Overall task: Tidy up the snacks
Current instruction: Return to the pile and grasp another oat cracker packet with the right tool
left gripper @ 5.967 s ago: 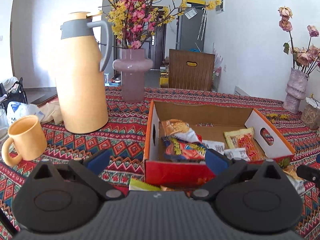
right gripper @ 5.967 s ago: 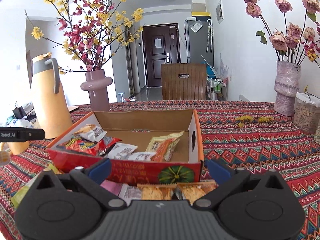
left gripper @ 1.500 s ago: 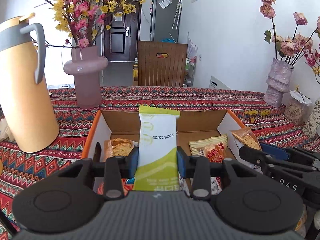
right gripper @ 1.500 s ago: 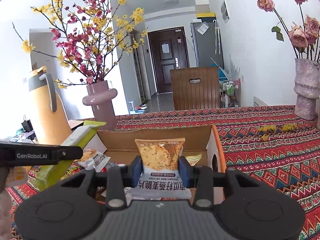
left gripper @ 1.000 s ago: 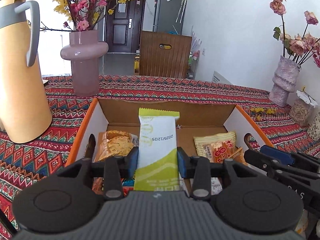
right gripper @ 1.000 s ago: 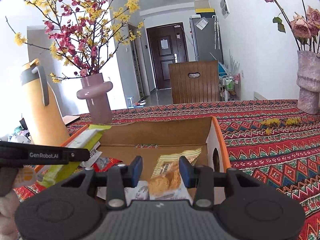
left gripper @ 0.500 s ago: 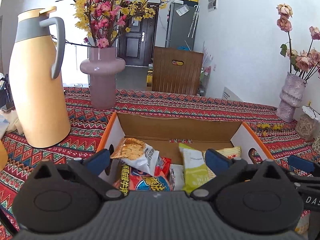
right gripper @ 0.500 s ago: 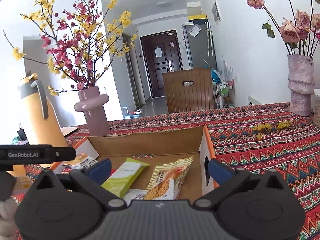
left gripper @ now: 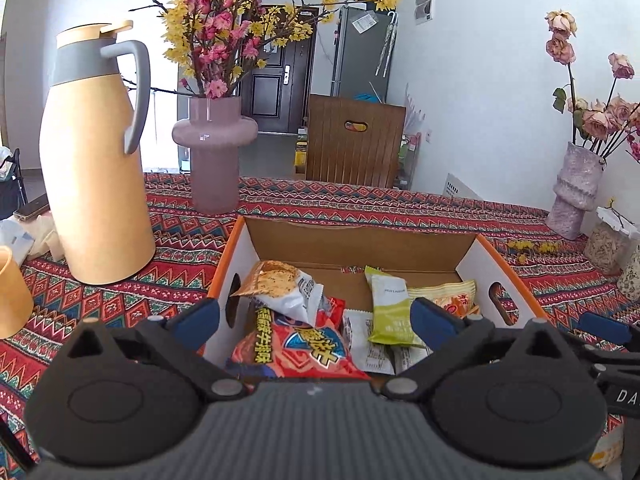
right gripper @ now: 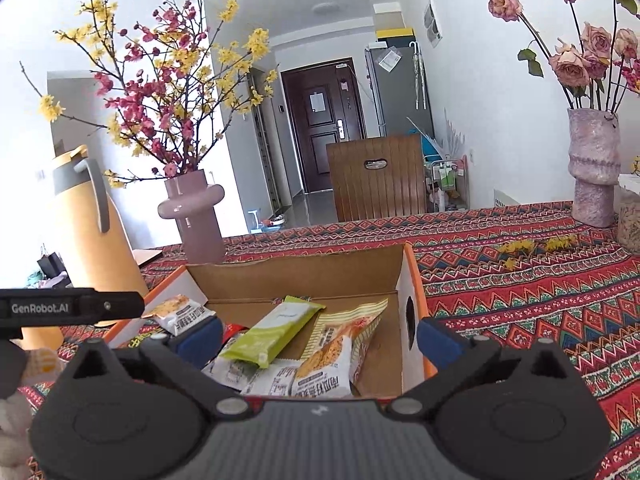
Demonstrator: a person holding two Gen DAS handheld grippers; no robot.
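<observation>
An open cardboard box (left gripper: pixel 360 240) (right gripper: pixel 296 276) with an orange rim sits on the patterned tablecloth, with several snack packets inside. A green and white packet (left gripper: pixel 390 308) (right gripper: pixel 272 334) lies in it, beside an orange cracker packet (right gripper: pixel 330 364) and a red chip bag (left gripper: pixel 298 350). My left gripper (left gripper: pixel 314 316) hangs open over the box's near edge with nothing between its fingers. My right gripper (right gripper: pixel 318 336) is open too, above the box's near right part, empty. The left gripper's side (right gripper: pixel 72 306) shows at the left of the right wrist view.
A tall yellow thermos jug (left gripper: pixel 92 184) and a pink vase of blossoms (left gripper: pixel 214 148) stand left of the box. A yellow mug (left gripper: pixel 12 296) is at the far left. A grey-pink vase of roses (right gripper: pixel 592 168) stands at the right. A wooden chair (left gripper: pixel 354 142) is behind the table.
Both grippers opened and dropped their packets into the box: the green and white one from the left, the cracker packet from the right. Both have since drawn back and up a little.
</observation>
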